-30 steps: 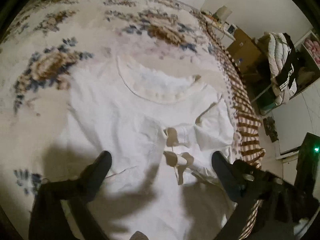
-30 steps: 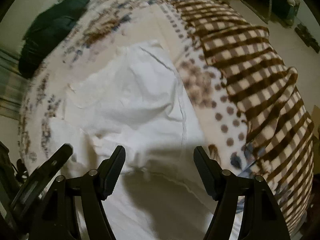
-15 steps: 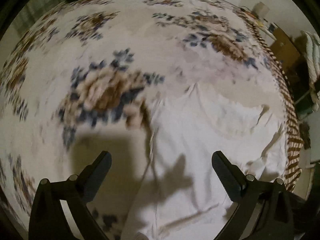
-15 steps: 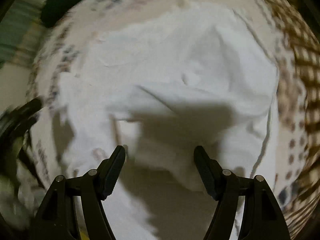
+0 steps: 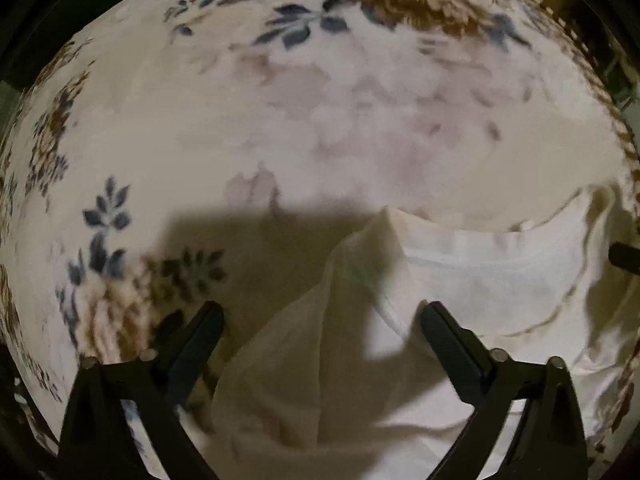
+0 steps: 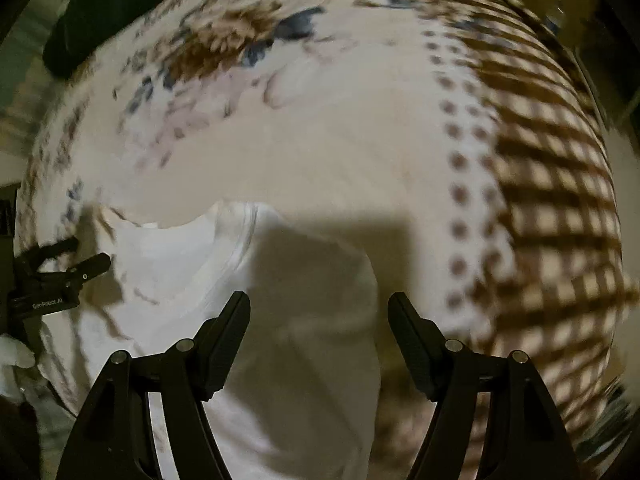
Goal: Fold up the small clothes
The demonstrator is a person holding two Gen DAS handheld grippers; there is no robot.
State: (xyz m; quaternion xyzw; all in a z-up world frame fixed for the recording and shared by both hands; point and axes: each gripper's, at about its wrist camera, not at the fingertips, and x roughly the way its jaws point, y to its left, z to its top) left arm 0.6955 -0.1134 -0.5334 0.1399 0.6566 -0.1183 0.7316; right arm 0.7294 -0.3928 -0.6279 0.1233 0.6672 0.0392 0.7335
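A small white T-shirt (image 5: 480, 280) lies on a floral blanket (image 5: 280, 120). Its left shoulder and sleeve (image 5: 320, 340) sit between the jaws of my open left gripper (image 5: 320, 332), close above the cloth. In the right wrist view the shirt (image 6: 300, 360) lies with its right shoulder under my open right gripper (image 6: 318, 320). The neckline (image 6: 192, 220) shows to the left. The left gripper (image 6: 72, 260) shows at that view's left edge. Neither gripper holds cloth.
The blanket's brown checked border (image 6: 552, 200) runs along the bed's right side. A dark bundle (image 6: 100, 8) lies at the far left corner of the bed. The bed edge drops off beyond the border.
Both grippers have moved up the shirt from its lower part to the shoulders and dropped closer to the cloth. Both stay open.
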